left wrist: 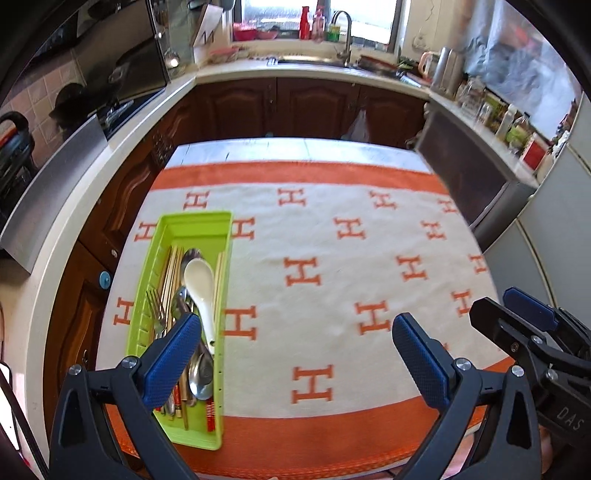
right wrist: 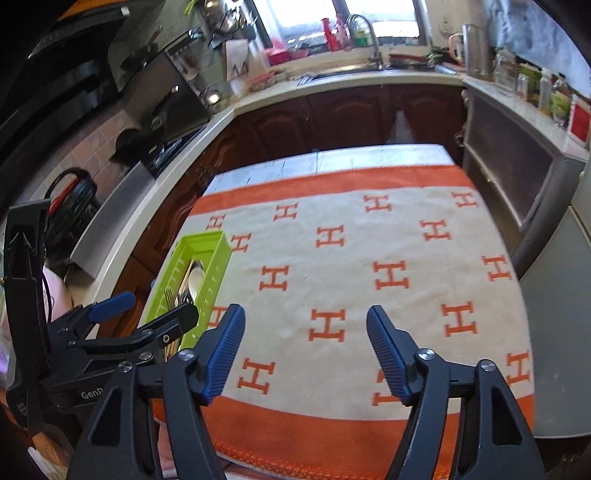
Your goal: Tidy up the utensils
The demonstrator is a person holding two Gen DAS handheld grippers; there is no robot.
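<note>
A lime-green utensil tray [left wrist: 218, 236] lies on the left side of the table. It holds a white ceramic spoon [left wrist: 201, 284], metal spoons [left wrist: 201, 376], a fork [left wrist: 157, 306] and chopsticks [left wrist: 173, 266]. My left gripper [left wrist: 295, 328] hangs open above the table's near edge, its left finger over the tray, nothing between its pads. My right gripper [right wrist: 306, 321] is open too, empty, over the cloth to the right of the tray [right wrist: 212, 254]. The left gripper [right wrist: 147, 310] shows at the left edge of the right wrist view, and the right gripper [left wrist: 513, 306] at the right edge of the left wrist view.
An orange and white cloth with H letters [left wrist: 314, 266] covers the table. Kitchen counters with dark wooden cabinets [left wrist: 314, 107] surround it, with a sink and tap [left wrist: 345, 33] at the back, a stove [left wrist: 122, 107] to the left and jars [left wrist: 509, 118] on the right counter.
</note>
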